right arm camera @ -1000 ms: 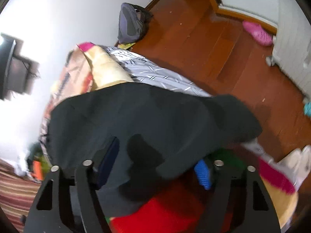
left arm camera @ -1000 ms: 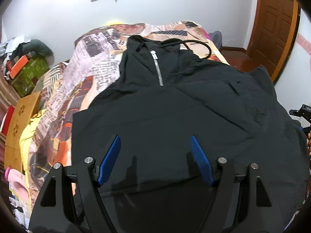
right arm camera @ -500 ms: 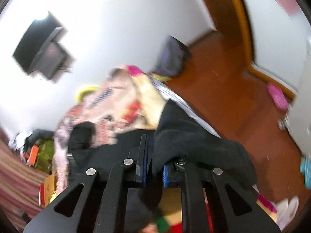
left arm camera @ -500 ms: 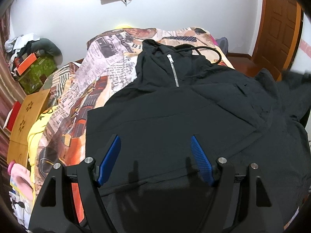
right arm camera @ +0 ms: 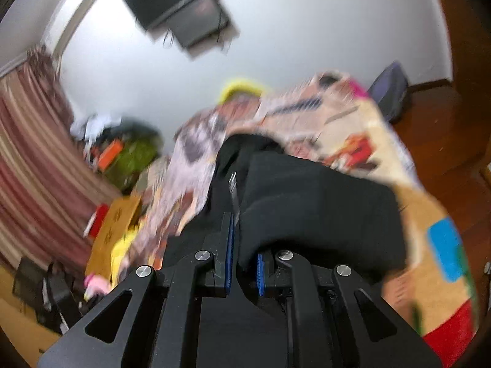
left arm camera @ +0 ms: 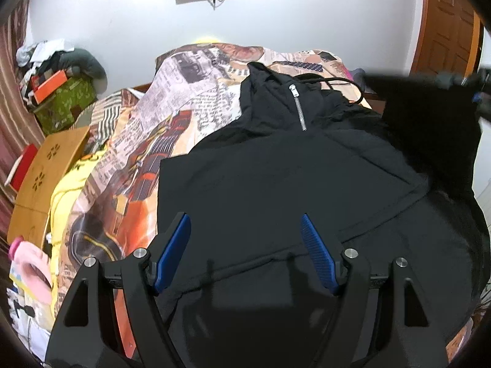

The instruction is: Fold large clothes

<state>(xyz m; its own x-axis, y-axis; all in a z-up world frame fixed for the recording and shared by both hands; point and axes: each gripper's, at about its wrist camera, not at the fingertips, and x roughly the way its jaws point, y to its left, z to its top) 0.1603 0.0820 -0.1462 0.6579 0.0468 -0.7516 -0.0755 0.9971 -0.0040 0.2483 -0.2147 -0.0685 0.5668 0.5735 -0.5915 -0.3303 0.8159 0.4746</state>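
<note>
One black hoodie point(left arm camera: 276, 184) lies spread on the bed with the newspaper-print cover point(left arm camera: 190, 92), front side up, its collar toward 12 o'clock in the left wrist view. This view shows one silver zipper point(left arm camera: 299, 107) and one black drawstring point(left arm camera: 334, 81), both sharp. The left gripper point(left arm camera: 245, 245) hangs above the lower part of the hoodie with its two blue pads point(left arm camera: 173, 251) wide apart, holding nothing. At 2 o'clock the sleeve point(left arm camera: 429, 116) is lifted off the bed. The right wrist view is blurred, but it shows what the first does not: the right gripper point(right arm camera: 244, 257) is clenched on this sleeve point(right arm camera: 307, 208), the fabric pinched between its two pads. One dark screen point(right arm camera: 184, 9) hangs on the wall at 11 o'clock, and one striped curtain point(right arm camera: 33, 168) is at 9 o'clock.
</note>
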